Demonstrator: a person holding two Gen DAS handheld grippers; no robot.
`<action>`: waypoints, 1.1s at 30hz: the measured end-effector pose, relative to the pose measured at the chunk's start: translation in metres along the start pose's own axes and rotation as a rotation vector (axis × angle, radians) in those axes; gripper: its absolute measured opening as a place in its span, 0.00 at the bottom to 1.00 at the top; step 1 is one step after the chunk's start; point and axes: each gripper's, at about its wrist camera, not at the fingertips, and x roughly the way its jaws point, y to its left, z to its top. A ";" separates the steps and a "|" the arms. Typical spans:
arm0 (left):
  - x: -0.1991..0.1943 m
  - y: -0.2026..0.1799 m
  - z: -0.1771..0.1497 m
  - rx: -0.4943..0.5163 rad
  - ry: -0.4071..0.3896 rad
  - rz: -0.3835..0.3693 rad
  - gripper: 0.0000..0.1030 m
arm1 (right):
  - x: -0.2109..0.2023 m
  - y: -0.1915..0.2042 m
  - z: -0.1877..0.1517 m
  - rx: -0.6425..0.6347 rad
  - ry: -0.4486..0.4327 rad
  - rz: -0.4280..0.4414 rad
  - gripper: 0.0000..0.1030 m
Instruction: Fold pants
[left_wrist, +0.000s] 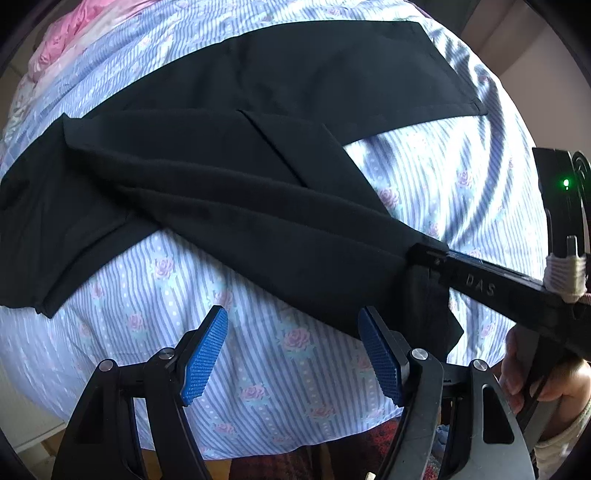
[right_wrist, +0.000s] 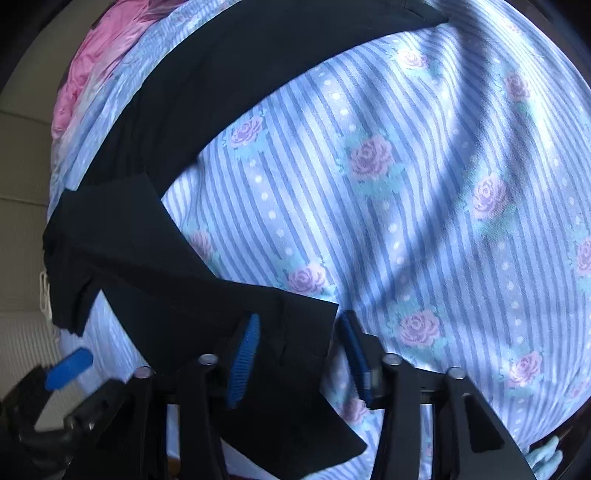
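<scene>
Black pants (left_wrist: 258, 110) lie spread on the bed, one leg stretched across the back and the other folded diagonally toward the front right. My left gripper (left_wrist: 291, 317) hovers open over bare sheet just in front of that diagonal leg, nothing between its blue pads. From the right, my right gripper (left_wrist: 417, 254) reaches the leg's end. In the right wrist view the leg's cuff (right_wrist: 207, 295) lies between the right gripper's (right_wrist: 300, 317) jaws. Its left pad is at the cloth, while a thin strip of sheet shows before the right pad. One of the left gripper's pads (right_wrist: 68, 369) shows at lower left.
The bed carries a blue striped sheet with pink roses (left_wrist: 258, 369). Pink bedding (left_wrist: 74, 33) is bunched at the far left corner. The bed's near edge runs along the bottom, with a red patterned rug (left_wrist: 369, 443) below. A hand (left_wrist: 546, 384) holds the right gripper's handle.
</scene>
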 end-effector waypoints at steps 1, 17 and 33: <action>0.000 0.000 0.000 -0.002 0.000 0.000 0.70 | -0.001 0.001 0.001 -0.003 -0.006 -0.019 0.21; -0.067 0.014 0.041 -0.086 -0.177 -0.061 0.70 | -0.163 0.040 0.051 -0.137 -0.395 -0.107 0.05; -0.070 0.011 0.125 -0.108 -0.225 -0.045 0.70 | -0.154 0.055 0.216 -0.281 -0.475 -0.263 0.05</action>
